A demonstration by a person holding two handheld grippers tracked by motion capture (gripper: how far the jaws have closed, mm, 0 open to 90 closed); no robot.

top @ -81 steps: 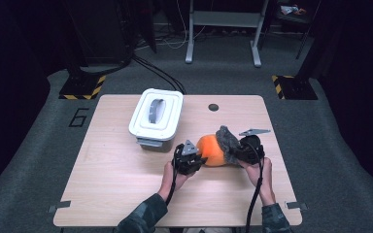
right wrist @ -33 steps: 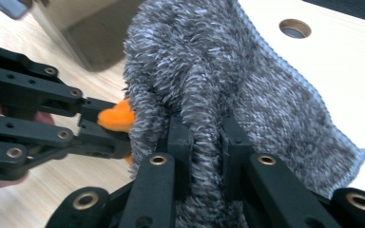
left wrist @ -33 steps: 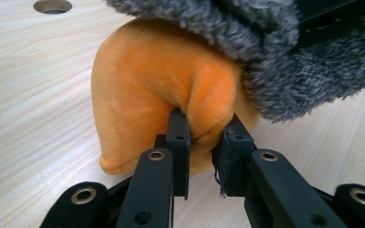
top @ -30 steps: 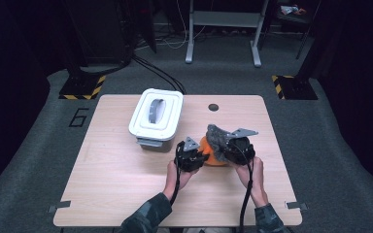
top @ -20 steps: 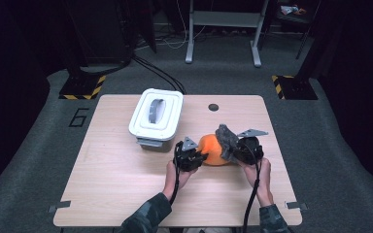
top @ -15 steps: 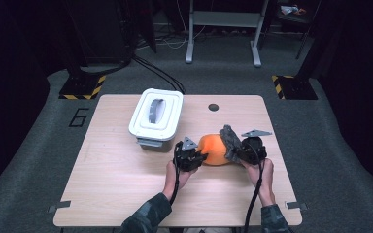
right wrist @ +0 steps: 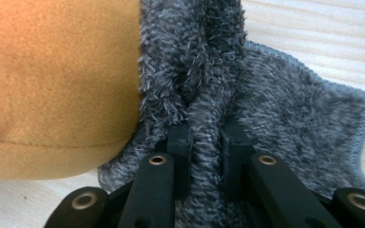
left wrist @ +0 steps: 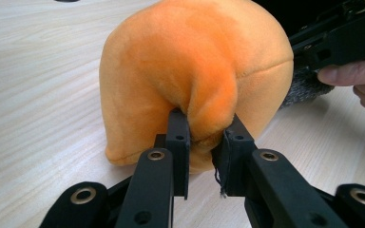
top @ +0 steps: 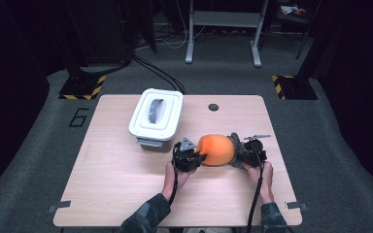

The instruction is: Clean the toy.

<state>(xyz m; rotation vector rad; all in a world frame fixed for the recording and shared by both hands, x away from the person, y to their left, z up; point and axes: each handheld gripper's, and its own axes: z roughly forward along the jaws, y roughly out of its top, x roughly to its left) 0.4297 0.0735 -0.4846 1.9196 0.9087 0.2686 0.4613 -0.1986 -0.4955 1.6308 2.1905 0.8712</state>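
Orange plush fills the middle of the high view: a soft orange toy [top: 215,149] lies on the wooden worktop [top: 126,194], stretched between the left claw [top: 197,156] at one end and the right claw [top: 237,154] at the other, with a white lidded box [top: 156,114] standing just beyond the left claw on its far side. Compared with a second ago, the right claw has come down from above the toy to the worktop beside it, so the toy's grey part [top: 235,145] now lies low instead of being lifted; the left claw has stayed put. In the left gripper view, the left claw [left wrist: 204,142] is nearly closed, its two black jaws pinching a fold of the orange plush [left wrist: 195,61] directly ahead, with the toy's body rising just past the tips and resting on the worktop. In the right gripper view, the right claw [right wrist: 205,135] is likewise nearly closed, clamping a ridge of fuzzy grey fabric [right wrist: 266,104]; the orange body [right wrist: 57,71] sits touching that fabric to the claw's left. As I judge it, both ends are secured and the toy has been set down, which suits carrying it next toward the box.
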